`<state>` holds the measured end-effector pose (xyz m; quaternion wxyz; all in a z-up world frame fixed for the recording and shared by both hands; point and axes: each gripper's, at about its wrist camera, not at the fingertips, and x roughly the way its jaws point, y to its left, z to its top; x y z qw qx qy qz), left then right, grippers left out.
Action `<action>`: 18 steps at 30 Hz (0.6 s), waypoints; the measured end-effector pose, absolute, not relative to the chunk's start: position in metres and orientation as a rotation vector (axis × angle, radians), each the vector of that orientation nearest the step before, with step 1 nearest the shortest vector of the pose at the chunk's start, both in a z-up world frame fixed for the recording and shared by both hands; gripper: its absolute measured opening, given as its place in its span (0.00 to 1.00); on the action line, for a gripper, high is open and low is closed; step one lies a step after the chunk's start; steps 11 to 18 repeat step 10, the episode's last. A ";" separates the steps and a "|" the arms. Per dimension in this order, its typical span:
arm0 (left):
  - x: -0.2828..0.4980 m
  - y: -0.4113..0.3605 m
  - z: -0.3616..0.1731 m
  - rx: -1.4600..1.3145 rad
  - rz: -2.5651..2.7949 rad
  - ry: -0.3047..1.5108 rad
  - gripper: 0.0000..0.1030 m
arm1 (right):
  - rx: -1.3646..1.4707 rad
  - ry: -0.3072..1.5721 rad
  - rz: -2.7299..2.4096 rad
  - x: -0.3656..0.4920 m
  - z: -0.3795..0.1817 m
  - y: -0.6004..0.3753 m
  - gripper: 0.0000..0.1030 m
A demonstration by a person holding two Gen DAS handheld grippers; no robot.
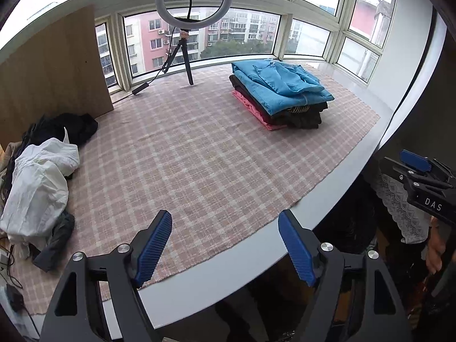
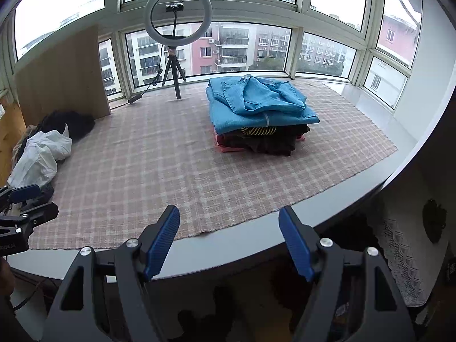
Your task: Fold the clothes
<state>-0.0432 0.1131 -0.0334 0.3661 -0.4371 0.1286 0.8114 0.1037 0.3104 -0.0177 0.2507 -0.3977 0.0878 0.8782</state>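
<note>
A stack of folded clothes [image 1: 280, 94] [image 2: 260, 114] lies at the far right of the checked cloth [image 1: 199, 154] [image 2: 171, 165], with a blue denim garment on top, dark ones below and a pink one at the bottom. A heap of unfolded clothes [image 1: 40, 182] [image 2: 42, 154], white over dark, lies at the left. My left gripper [image 1: 225, 219] hovers open over the cloth's near edge with nothing between its fingers. My right gripper [image 2: 229, 215] stands open above the table's front edge, holding nothing. Each gripper shows at the side of the other's view.
A ring light on a small tripod [image 1: 185, 40] [image 2: 173, 57] stands at the back by the window, its cable trailing left. A wooden board [image 1: 54, 65] [image 2: 62, 77] leans at the back left. The white table edge [image 1: 228, 259] [image 2: 327, 211] curves along the front. A lace-patterned cloth [image 2: 404, 256] hangs below at the right.
</note>
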 end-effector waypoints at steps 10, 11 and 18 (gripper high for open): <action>-0.043 0.111 -0.034 -1.120 2.084 0.308 0.73 | -1.072 0.223 2.395 0.104 -0.015 0.309 0.69; -0.043 0.111 -0.034 -1.120 2.084 0.308 0.73 | -1.072 0.223 2.395 0.104 -0.015 0.309 0.69; -0.043 0.111 -0.034 -1.120 2.084 0.308 0.73 | -1.072 0.223 2.395 0.104 -0.015 0.309 0.69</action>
